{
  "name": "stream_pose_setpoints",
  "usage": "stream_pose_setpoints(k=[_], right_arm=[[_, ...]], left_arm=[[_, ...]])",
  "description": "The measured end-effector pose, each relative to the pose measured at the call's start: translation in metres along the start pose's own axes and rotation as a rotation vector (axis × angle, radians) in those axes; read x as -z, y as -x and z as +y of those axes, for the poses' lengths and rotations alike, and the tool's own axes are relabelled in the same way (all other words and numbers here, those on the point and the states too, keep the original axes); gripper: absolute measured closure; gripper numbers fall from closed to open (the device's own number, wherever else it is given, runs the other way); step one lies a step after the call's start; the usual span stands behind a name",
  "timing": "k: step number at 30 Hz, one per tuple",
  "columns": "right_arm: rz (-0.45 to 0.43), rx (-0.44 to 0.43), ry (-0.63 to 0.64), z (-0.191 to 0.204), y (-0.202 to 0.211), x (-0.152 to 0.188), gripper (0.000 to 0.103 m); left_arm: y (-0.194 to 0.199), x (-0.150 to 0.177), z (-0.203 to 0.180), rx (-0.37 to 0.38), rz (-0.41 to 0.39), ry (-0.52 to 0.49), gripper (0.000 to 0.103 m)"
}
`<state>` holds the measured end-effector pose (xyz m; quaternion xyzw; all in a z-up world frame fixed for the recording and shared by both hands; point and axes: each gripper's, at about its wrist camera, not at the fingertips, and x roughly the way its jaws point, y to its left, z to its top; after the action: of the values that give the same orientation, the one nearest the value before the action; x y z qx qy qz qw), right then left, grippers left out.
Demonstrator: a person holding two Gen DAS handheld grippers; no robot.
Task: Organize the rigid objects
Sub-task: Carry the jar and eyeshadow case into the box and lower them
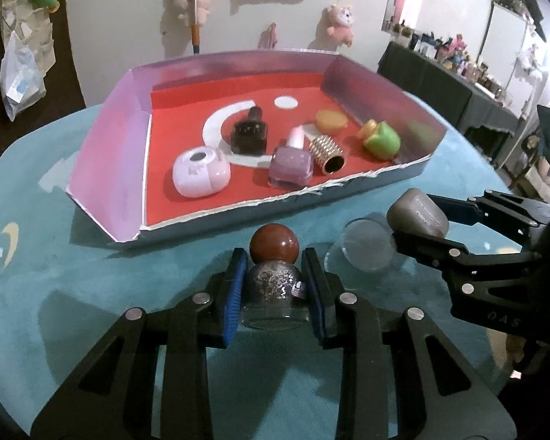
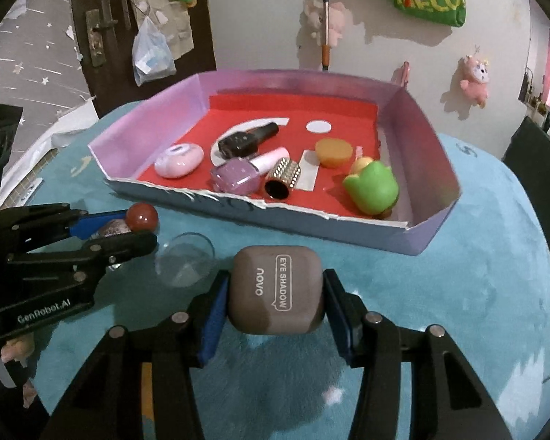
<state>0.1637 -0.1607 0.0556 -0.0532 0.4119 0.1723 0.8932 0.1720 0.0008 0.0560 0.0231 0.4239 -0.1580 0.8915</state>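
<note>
- Two grips at once: the left gripper point(image 1: 275, 293) is clamped on a glitter bottle point(image 1: 275, 289) with a round red cap point(image 1: 274, 247), pads square on the glass belly, which should keep it upright for the lift.
- Over on the right, the right gripper point(image 2: 275, 300) squeezes a brown eye-shadow case point(image 2: 277, 293) by its two sides, label up, just clear of the teal cloth.
- Between them a clear glass dish point(image 2: 185, 258) sits loose, nobody touching it.
- Ahead waits the red-floored tray point(image 2: 432, 220), its low front edge toward both hands, an easy way in by my reckoning; a purple polish bottle point(image 2: 236, 176), a studded gold cap point(image 2: 284, 179) and a green toy point(image 2: 372, 190) already lie inside.
- Underneath, the round bench point(image 2: 476, 293) wears soft teal fabric; plush toys hang on the pale wall behind.
</note>
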Motion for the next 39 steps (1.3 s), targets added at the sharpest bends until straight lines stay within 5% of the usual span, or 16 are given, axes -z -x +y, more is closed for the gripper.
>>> stream_pose_setpoints(k=[23, 29, 39], right_arm=[[-0.031, -0.048, -0.001, 0.005, 0.02, -0.005, 0.05], [-0.054, -0.094, 0.021, 0.002, 0.019, -0.055, 0.05], [0.072, -0.068, -0.004, -0.026, -0.052, -0.14, 0.05]], left_arm=[[0.025, -0.009, -0.002, 0.009, -0.059, 0.001, 0.074], [0.02, -0.062, 0.016, 0.039, -0.076, 0.003, 0.074], [-0.064, -0.12, 0.046, -0.018, 0.114, -0.004, 0.074]])
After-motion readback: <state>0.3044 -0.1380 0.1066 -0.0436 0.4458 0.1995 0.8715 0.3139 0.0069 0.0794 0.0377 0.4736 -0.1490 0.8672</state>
